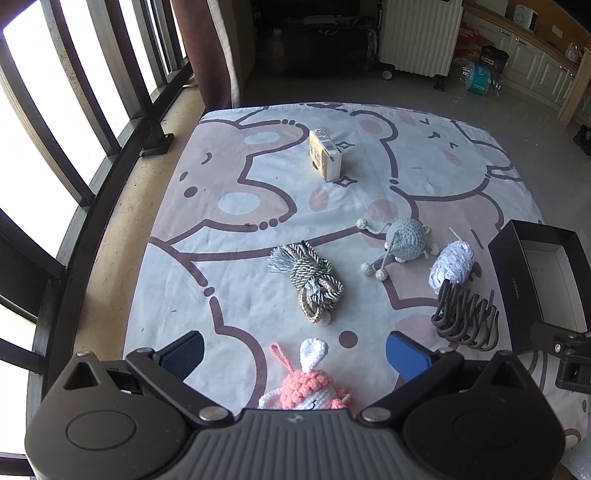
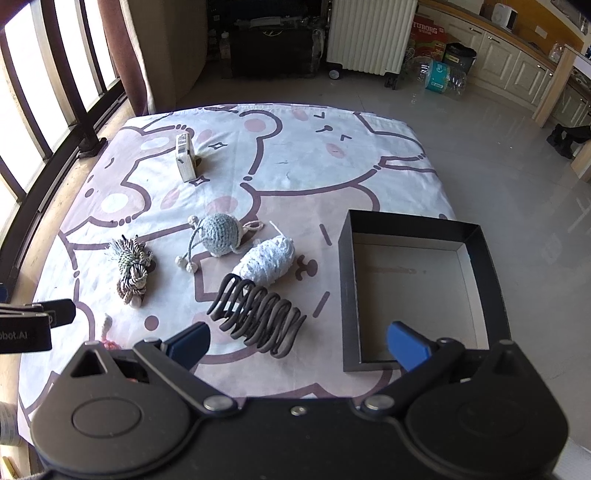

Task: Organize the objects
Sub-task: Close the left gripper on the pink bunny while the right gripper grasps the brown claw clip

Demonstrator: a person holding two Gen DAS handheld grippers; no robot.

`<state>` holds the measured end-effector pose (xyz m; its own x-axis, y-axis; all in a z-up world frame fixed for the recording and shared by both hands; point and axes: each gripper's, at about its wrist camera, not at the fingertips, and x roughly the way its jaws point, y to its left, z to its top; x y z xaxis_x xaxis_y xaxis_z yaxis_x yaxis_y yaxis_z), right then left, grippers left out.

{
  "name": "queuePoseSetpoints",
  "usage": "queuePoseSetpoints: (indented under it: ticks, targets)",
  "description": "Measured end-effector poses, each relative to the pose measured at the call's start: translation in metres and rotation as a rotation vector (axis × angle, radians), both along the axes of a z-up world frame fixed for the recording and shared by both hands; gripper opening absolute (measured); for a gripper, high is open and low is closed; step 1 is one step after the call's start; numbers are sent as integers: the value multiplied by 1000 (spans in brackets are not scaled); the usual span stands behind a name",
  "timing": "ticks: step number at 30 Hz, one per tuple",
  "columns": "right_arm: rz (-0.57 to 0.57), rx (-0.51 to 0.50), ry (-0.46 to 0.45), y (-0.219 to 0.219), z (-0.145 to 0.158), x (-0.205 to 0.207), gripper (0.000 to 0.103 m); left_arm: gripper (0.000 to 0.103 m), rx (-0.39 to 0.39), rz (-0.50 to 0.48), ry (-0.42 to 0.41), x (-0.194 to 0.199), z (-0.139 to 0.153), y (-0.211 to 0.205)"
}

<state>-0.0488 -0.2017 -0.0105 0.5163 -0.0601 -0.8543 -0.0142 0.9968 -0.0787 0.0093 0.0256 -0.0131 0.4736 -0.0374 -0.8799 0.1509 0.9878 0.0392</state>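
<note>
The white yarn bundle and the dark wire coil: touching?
Cannot tell. The right wrist view shows white yarn bundle and dark wire coil overlapping, with no clear gap or contact.

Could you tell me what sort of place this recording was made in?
Probably a home living area: a white oil radiator, cream kitchen cabinets behind, and a table under a cartoon bear cloth.

You are facing bright barred windows (image 1: 44, 122) beside a brown curtain (image 2: 125, 55), with a white radiator (image 2: 369, 35) standing on glossy floor tiles (image 2: 498, 166) near cream cabinets (image 2: 517, 70).
</note>
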Motion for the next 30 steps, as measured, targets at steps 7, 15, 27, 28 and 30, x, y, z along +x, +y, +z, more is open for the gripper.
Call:
queuePoseSetpoints:
  ticks: [7, 15, 27, 28, 30]
  targets:
    - [44, -27, 27, 18, -8, 6, 103, 103, -5, -1, 26, 5, -7, 12]
    - [69, -28, 52, 30, -17, 13, 103, 103, 12, -57, 71, 11, -23, 16]
    - [24, -5, 47, 28, -28, 36, 97, 103, -70, -58, 250, 26, -58, 32]
    - [13, 10, 49, 27, -29, 38, 95, 103, -84, -61, 262, 27, -60, 33]
    - [-10, 38, 59, 25, -31, 44, 93, 103, -98, -68, 276, 27, -64, 31]
